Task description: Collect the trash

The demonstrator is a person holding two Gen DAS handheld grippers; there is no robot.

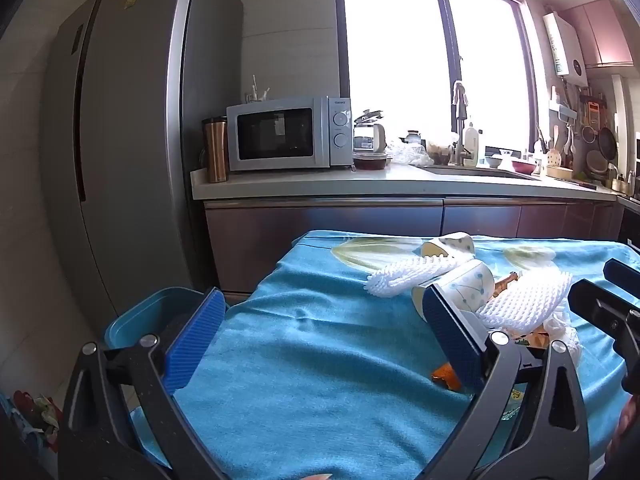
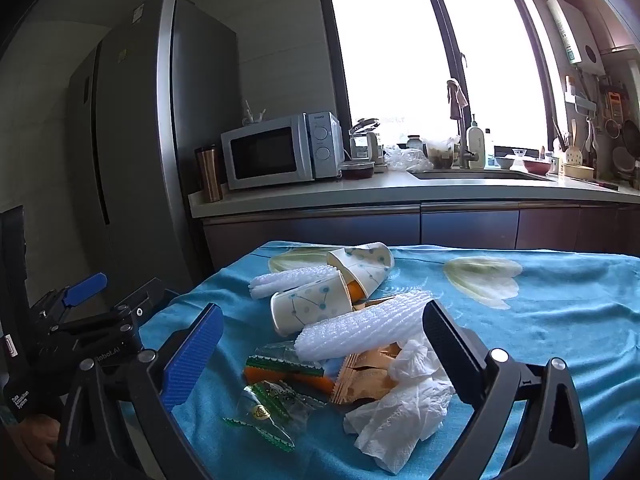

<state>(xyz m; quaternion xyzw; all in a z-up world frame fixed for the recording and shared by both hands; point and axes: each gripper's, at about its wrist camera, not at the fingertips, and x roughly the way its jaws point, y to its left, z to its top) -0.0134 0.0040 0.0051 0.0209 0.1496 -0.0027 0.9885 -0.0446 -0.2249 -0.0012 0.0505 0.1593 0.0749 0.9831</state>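
Covering table, blue cloth (image 2: 540,320); fridge (image 2: 132,120), microwave (image 2: 276,152) behind.

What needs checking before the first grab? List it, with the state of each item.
1. Right tongs open and empty: ok.
2. Left tongs open and empty: ok.
3. Trash within the right tongs' span: ok; crumpled tissue and foam net sleeve lie between the fingers.
4. Paper cups lying tipped on the blue cloth: ok, nothing upright to knock over.
5. Blue bin at the table's left edge: ok; whether it has room, cannot tell.
6. Pile overlap: not ok; wrappers sit partly under other pieces.
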